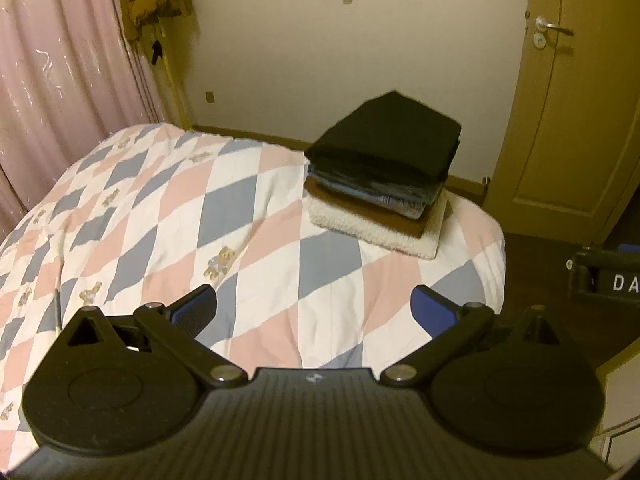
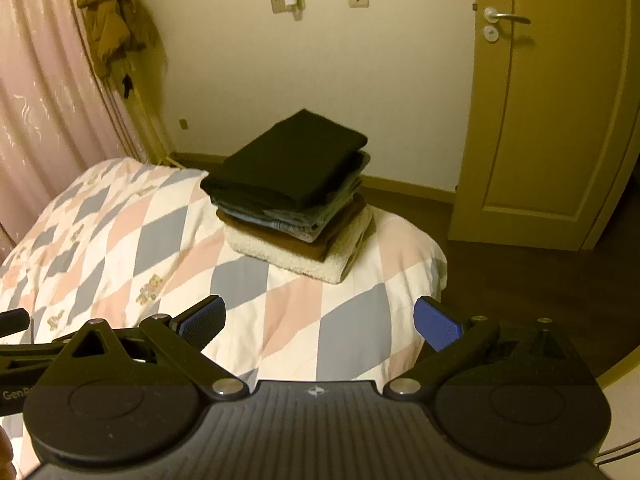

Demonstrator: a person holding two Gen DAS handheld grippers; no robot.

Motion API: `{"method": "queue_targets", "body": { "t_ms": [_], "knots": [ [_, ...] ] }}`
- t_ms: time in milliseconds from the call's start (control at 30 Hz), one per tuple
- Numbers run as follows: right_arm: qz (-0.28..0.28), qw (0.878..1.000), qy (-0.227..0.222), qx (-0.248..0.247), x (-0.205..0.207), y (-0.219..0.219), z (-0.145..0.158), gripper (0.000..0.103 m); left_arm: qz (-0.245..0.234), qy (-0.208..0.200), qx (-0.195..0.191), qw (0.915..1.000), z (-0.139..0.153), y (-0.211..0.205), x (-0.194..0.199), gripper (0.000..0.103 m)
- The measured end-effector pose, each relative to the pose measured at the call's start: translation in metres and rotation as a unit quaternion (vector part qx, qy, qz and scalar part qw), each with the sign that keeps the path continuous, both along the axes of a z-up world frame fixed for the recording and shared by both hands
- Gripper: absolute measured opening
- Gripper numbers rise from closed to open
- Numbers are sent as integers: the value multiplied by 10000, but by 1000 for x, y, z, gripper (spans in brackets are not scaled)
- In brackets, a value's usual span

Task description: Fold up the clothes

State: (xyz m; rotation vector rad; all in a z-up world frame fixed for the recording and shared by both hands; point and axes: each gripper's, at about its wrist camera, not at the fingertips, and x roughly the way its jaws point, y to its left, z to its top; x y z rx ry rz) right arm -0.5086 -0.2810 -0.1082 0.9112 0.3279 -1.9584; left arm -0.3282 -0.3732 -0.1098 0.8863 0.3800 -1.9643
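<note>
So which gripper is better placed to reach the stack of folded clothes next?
Probably the right gripper. In its view the stack of folded clothes sits nearly straight ahead; for the left gripper the stack lies off to the right. Both are open, empty, above the quilt.

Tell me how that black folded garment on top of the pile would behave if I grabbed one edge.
The black garment would probably go floppy and unfold, being soft layered cloth. It looks light enough to lift. It may slide off sideways if pushed, since it sits askew on the denim beneath it.
</note>
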Motion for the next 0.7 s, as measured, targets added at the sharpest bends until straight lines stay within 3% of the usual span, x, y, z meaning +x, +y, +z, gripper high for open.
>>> {"method": "queue_targets", "body": {
  "t_ms": [700],
  "knots": [
    [71,9992,-63,398,-17,-37,-25,103,47,-169,409,9990,-30,-33,-19,102]
  ]
}}
